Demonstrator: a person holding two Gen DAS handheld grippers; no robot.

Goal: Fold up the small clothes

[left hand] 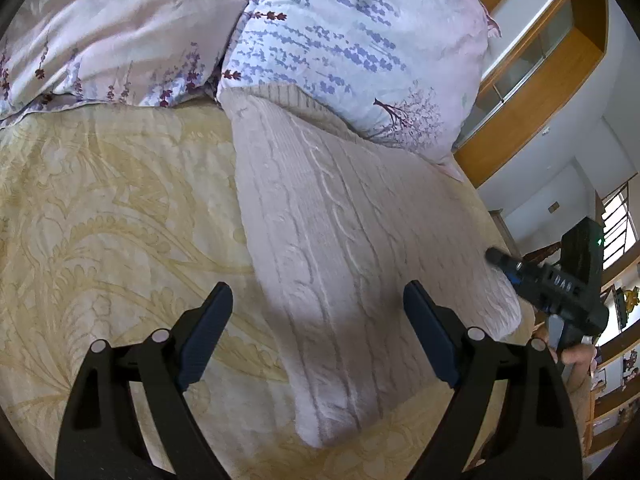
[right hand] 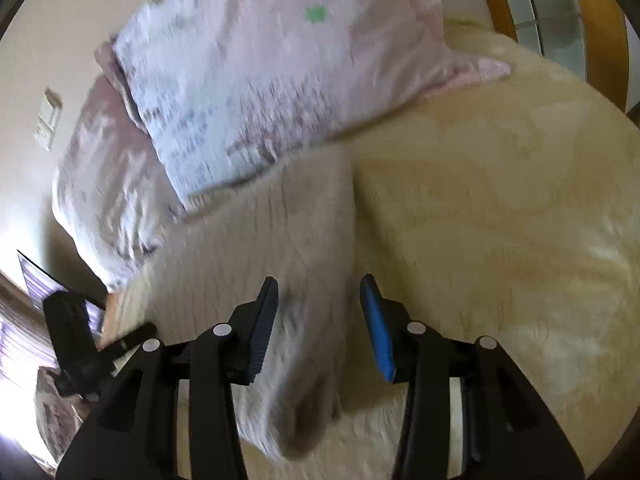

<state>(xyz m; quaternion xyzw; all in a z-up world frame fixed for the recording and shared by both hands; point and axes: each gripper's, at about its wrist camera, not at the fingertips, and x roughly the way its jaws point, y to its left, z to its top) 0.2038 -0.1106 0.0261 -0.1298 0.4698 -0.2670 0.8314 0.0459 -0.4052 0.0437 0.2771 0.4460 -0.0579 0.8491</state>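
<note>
Cream damask bedspread (left hand: 100,208) covers the whole bed, and on it lies the white cable-knit sweater (left hand: 320,220), already in a long narrow shape, its top edge tucked against the floral pillow (left hand: 352,52) and a sleeve end (right hand: 304,412) pointing toward the person. The soft bed could be the first trouble: I think any pull on the knit may drag the bedspread with it and make wrinkles under the fold. The thick knit may also spring open again if it is let go too soon. The left gripper (left hand: 318,332) hangs spread wide over the near end of the sweater, holding nothing. The right gripper (right hand: 318,328) stands partly apart with the sleeve under it, and its pads do not press the cloth. The right view is much blurred, so the sweater's far edges and layers are hard to make out; how many folds are made, I cannot tell.
</note>
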